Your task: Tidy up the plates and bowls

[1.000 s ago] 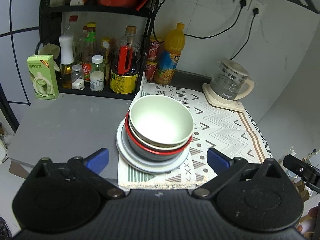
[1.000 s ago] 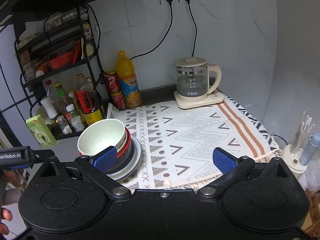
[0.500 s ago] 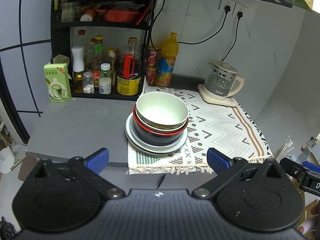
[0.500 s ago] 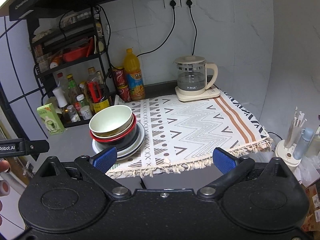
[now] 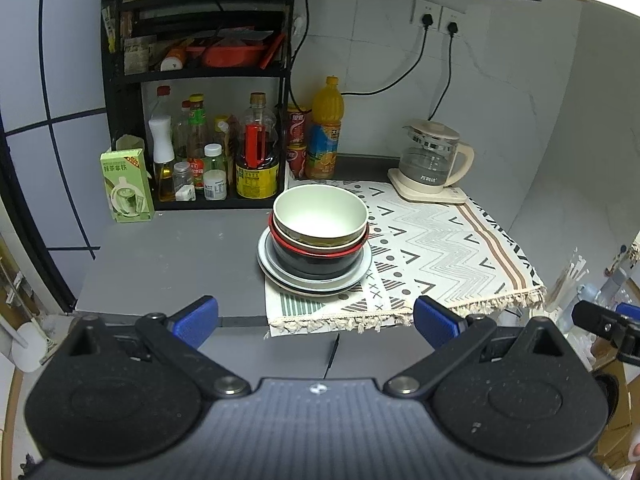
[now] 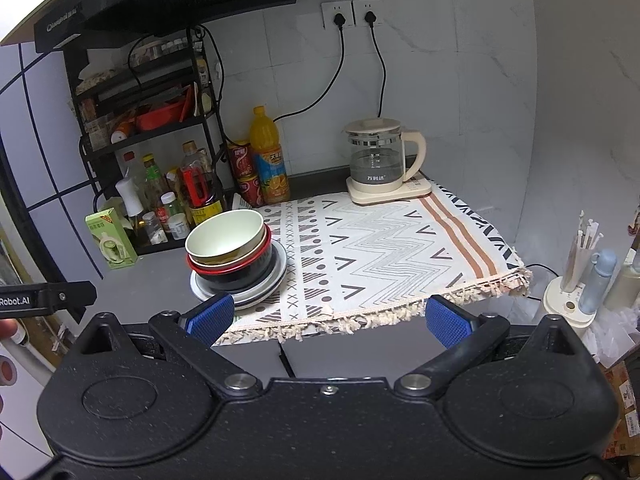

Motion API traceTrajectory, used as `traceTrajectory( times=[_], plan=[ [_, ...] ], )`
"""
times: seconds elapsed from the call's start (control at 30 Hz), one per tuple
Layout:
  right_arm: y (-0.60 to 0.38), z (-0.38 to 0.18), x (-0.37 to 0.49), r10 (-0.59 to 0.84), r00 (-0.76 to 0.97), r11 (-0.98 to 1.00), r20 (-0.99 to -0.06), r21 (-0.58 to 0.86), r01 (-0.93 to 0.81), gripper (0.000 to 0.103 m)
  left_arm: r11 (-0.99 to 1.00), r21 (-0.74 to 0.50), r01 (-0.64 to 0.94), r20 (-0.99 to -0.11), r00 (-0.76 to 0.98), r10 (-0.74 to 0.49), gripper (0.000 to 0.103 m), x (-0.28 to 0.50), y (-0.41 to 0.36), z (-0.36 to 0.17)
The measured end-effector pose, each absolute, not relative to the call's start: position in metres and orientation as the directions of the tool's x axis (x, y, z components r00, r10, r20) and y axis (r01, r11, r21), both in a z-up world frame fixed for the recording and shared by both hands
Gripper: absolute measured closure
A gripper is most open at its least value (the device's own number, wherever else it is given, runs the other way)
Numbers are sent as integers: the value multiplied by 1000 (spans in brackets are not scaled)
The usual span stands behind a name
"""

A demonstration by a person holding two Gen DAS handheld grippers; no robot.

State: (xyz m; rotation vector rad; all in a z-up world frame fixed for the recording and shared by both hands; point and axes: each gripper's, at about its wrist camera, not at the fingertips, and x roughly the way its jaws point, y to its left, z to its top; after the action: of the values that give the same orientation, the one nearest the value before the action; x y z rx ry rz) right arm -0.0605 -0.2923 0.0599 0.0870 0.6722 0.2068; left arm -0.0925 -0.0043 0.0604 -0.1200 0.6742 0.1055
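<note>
On the matte grey bench [image 5: 168, 256], half over the fringed woven mat [image 5: 432, 248], glossy round bowls [image 5: 320, 220] nest on stacked shallow plates [image 5: 316, 282]: pale cream inside a red-rimmed black one. The left gripper [image 5: 316, 318] and the right gripper [image 6: 328, 318] are both spread wide and empty, short of the stack, their blue pads ribbed.

My left wrist view looks straight over the table's [image 5: 168, 256] near edge; my right wrist view, from further right, faces left. Both share the bowl stack [image 5: 319, 236] [image 6: 230, 256].
</note>
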Motion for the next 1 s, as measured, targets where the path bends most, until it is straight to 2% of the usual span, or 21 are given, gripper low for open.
traceTrajectory(
  times=[0.17,1.0],
  plan=[
    [-300,61,-66,220,765,975,-605,152,-161,0,987,-106,-122,-624,781,29,0,-100,-9,62],
    [-306,59,-69,236,769,971,-594,163,-172,0,990,-93,-110,-620,784,29,0,-103,-21,63]
  ],
)
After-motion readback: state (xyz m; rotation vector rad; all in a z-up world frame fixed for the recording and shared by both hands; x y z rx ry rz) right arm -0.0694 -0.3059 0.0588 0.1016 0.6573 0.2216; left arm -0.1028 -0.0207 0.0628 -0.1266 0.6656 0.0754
